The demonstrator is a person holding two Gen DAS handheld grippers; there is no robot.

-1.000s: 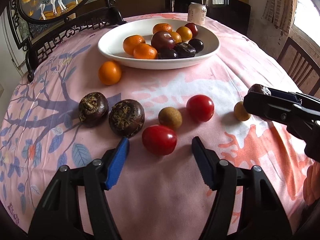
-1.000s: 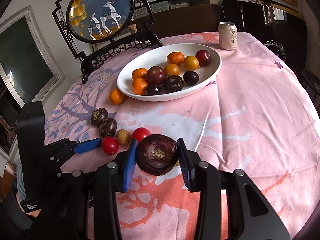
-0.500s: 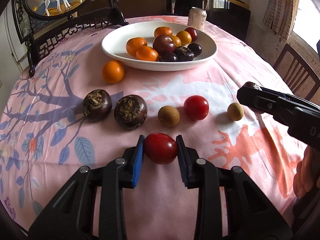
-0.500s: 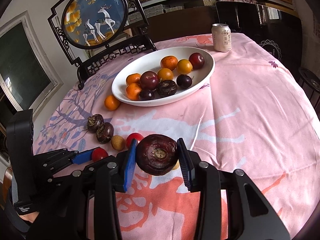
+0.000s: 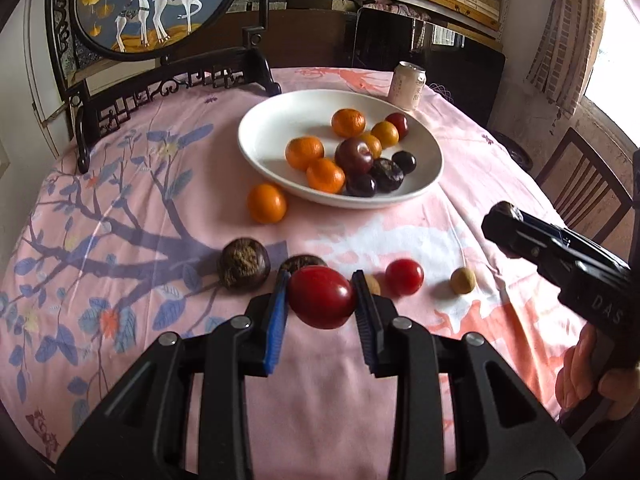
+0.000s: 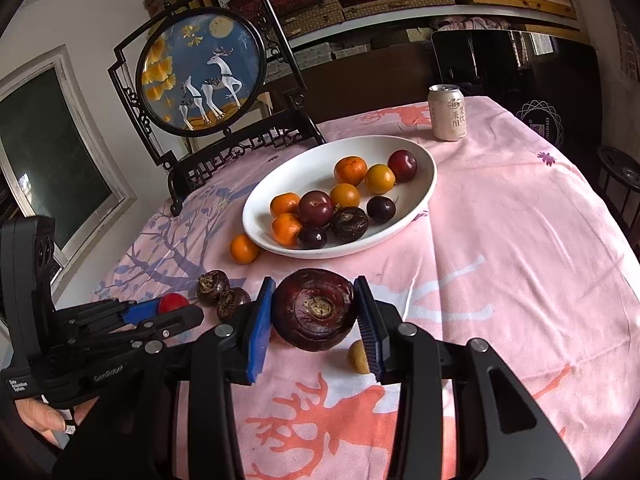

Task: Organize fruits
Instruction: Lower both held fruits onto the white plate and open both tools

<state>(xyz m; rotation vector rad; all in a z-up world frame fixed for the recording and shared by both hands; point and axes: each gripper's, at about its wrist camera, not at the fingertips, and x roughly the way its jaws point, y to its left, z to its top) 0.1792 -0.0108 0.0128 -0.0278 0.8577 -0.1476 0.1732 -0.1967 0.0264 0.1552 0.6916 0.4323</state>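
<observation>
A pink tablecloth (image 5: 480,168) covers a round table holding a white bowl (image 5: 264,128) already filled with oranges, plums and dark fruits, so the sorting looks well along. Loose fruit remains on the cloth, from left to right: an orange (image 5: 267,203) just beside the bowl, a dark water chestnut (image 5: 243,263), a second one partly hidden, a small red tomato (image 5: 404,277) and a tan longan (image 5: 463,280). The left gripper (image 5: 322,300) clamps a red tomato (image 5: 322,296) between its pads, raised above the cloth and aimed toward the bowl. The right gripper (image 6: 314,314), level beside it, grips a large dark water chestnut (image 6: 314,309), also lifted and facing the bowl.
</observation>
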